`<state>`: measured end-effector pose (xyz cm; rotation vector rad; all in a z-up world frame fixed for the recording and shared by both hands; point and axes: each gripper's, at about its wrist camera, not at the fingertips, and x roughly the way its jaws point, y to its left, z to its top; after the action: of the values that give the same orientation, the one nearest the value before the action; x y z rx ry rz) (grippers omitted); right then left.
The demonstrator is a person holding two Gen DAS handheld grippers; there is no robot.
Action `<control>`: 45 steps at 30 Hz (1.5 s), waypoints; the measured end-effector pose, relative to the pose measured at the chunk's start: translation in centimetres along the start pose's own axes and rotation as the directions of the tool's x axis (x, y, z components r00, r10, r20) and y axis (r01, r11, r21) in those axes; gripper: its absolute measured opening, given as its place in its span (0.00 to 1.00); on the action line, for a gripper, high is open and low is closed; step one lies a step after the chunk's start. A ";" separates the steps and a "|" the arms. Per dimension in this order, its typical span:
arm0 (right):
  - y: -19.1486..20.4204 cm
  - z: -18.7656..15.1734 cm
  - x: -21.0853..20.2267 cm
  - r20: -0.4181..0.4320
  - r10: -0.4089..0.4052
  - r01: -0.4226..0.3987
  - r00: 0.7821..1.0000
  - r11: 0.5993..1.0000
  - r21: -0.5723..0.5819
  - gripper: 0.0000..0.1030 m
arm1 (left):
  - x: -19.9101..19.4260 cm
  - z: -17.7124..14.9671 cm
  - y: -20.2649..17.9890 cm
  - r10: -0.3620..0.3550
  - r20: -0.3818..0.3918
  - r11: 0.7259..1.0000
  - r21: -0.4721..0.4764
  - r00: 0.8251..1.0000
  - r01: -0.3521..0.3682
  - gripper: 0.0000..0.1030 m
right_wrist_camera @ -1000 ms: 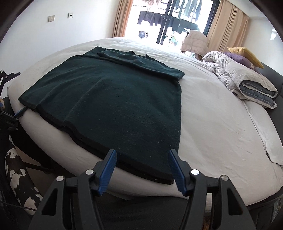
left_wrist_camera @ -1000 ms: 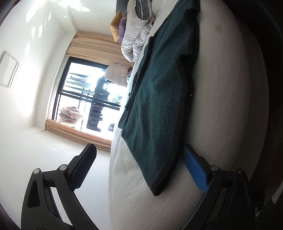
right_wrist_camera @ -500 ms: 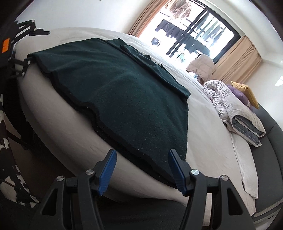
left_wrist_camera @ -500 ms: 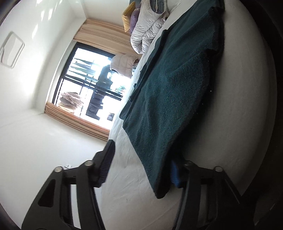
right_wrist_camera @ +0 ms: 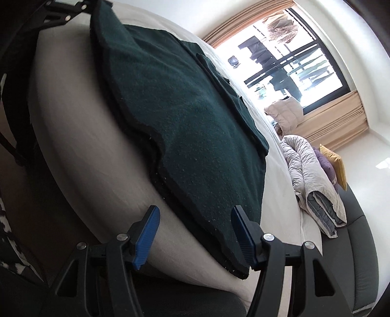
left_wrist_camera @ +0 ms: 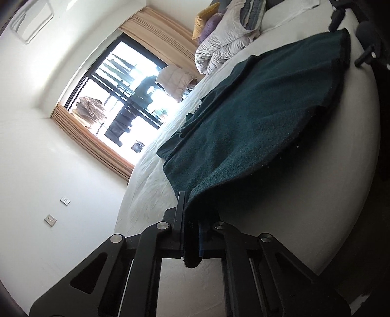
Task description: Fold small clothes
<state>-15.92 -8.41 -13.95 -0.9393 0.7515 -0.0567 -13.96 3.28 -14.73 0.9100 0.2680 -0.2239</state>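
Note:
A dark green knit garment (left_wrist_camera: pixel 256 117) lies spread flat on a white bed (left_wrist_camera: pixel 304 207), its hem hanging over the bed's edge. My left gripper (left_wrist_camera: pixel 190 219) is shut on one hem corner, with cloth pinched between the jaws. In the right wrist view the garment (right_wrist_camera: pixel 182 117) fills the middle, and my right gripper (right_wrist_camera: pixel 195 234) is open with its blue pads either side of the other hem corner, which lies between them unpinched. The left gripper (right_wrist_camera: pixel 61 12) shows at the top left of that view, at the garment's far corner.
A rolled grey-white duvet (right_wrist_camera: pixel 314 185) and purple and yellow pillows (right_wrist_camera: pixel 334 168) lie at the head of the bed. A beige jacket (left_wrist_camera: pixel 175 80) sits near the window (left_wrist_camera: pixel 121 97). A dark bed frame (right_wrist_camera: pixel 360 256) runs along the side.
My left gripper has closed on the garment's hem corner. My right gripper has dropped low and tilted, bringing its open jaws around the other hem corner.

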 end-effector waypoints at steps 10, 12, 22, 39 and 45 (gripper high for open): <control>0.0 -1.8 1.6 -0.001 -0.128 0.126 0.992 0.976 -0.177 0.61 | -1.2 0.7 2.1 -0.010 -0.002 0.995 -0.102 1.000 0.009 0.05; -0.1 -2.0 1.9 0.000 -0.153 0.150 0.988 0.968 -0.201 0.60 | -1.1 0.9 2.4 -0.017 -0.006 0.993 -0.115 1.000 0.016 0.05; -2.4 -2.9 3.8 -0.083 -0.174 0.152 0.981 0.962 -0.228 0.33 | -0.5 1.0 3.0 -0.026 -0.012 0.994 -0.108 1.000 0.025 0.05; -7.0 -2.1 2.9 -0.060 -0.088 0.087 0.994 0.996 -0.027 0.04 | 0.1 2.0 5.5 -0.024 -0.008 0.992 -0.122 1.000 0.022 0.03; -10.4 -0.5 3.8 -0.040 -0.125 0.127 0.991 0.991 0.046 0.04 | 0.9 4.3 8.4 0.017 0.007 0.981 -0.191 1.000 -0.016 0.03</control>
<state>-10.55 -16.42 -8.49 -0.9410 0.7215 -0.2028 -9.94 4.75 -6.21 0.7204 0.2691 -0.1832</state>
